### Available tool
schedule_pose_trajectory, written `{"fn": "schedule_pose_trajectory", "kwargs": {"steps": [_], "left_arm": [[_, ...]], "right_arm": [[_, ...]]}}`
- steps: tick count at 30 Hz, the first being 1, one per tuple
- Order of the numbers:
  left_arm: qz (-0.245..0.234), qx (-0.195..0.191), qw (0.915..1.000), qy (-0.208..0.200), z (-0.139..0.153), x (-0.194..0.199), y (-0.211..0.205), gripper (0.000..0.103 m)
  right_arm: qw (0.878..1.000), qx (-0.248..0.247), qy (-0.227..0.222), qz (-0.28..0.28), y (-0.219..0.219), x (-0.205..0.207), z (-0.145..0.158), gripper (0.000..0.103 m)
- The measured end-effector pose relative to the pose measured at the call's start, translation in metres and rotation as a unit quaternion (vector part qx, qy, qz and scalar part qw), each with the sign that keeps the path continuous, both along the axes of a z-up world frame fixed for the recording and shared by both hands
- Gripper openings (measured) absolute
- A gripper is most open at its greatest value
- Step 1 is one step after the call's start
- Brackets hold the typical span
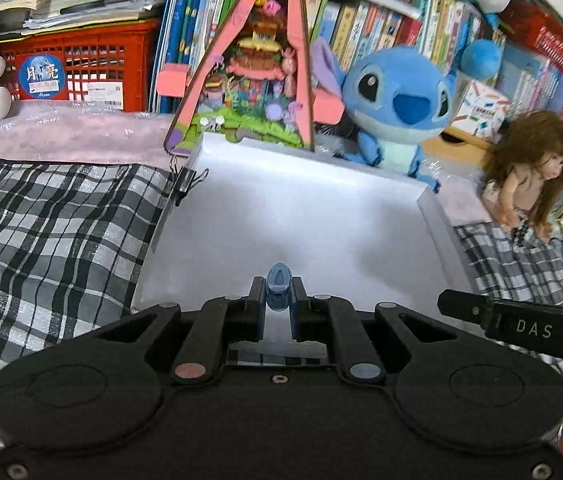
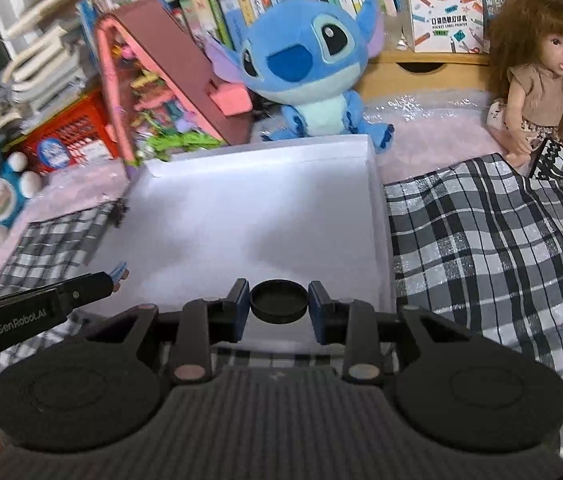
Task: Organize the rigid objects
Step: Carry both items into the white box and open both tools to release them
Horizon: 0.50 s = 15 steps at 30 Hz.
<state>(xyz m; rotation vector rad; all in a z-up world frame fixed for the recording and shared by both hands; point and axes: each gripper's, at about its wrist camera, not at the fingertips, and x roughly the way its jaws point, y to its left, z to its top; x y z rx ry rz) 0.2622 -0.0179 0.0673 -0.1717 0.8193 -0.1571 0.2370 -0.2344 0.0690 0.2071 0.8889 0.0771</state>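
A shallow white tray (image 1: 241, 216) lies on a checked cloth, also in the right wrist view (image 2: 377, 208). My left gripper (image 1: 278, 292) is shut on a small translucent blue clip (image 1: 278, 286), held over the tray's near edge; its tip shows in the right wrist view (image 2: 118, 272). My right gripper (image 2: 279, 300) is shut on a round black lid (image 2: 279, 301), held over the tray's near edge. The right gripper's finger shows at right in the left wrist view (image 1: 465, 306).
A blue plush (image 1: 397, 100), a pink toy house (image 1: 257, 68) and a long-haired doll (image 1: 529, 176) stand behind the tray. A black binder clip (image 1: 187, 182) sits at the tray's left corner. Red crate (image 1: 77, 68), books and shelves fill the back.
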Motion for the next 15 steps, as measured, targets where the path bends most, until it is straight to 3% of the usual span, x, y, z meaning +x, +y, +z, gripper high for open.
{"fn": "schedule_pose_trajectory", "kwargs": {"steps": [15], "left_arm": [[0.001, -0.002, 0.9997, 0.023, -0.029, 0.011, 0.001, 0.011]], "right_arm": [[0.999, -0.031, 0.038, 0.004, 0.015, 0.020, -0.039, 0.037]]}}
